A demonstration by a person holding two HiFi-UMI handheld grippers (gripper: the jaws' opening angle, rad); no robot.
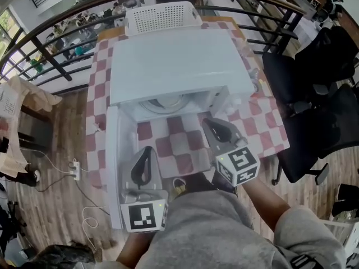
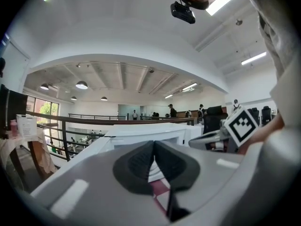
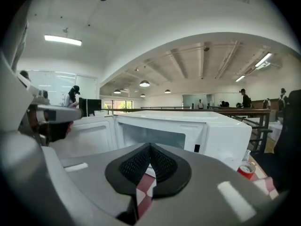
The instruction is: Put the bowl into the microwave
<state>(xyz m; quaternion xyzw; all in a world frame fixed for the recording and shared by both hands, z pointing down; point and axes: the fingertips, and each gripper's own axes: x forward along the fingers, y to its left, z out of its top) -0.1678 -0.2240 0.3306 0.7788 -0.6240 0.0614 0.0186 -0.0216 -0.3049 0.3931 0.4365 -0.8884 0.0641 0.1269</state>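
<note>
Item: white microwave [image 1: 179,60], stood on a counter [image 1: 263,128] covered in red-and-white checked cloth, door [image 1: 113,161] swung open to the left side of the head view. Held within the cavity, just inside the opening: a white bowl [image 1: 166,103], only its round rim visible, touched by neither tool. Left gripper [image 1: 148,150] hovered in front of the open door, marker cube [image 1: 145,216] nearest the person; fingers [image 2: 136,166] pressed together at the tips, nothing between them. Right gripper [image 1: 209,122] hung before the microwave's right front corner, apart from the bowl, its cube [image 1: 240,166] tilted; fingers [image 3: 164,166] likewise closed tip to tip and empty, checked cloth showing below them. Also listed: white perforated basket [image 1: 162,17] behind the microwave at the counter's far edge; red can [image 3: 244,169] to the right of the microwave, contents not legible; black office chairs [image 1: 314,94] beside the counter on the right; white power strip [image 1: 74,170] on the wooden floor [image 1: 61,133] to the left; dark railing [image 1: 56,43] curved behind the counter.
</note>
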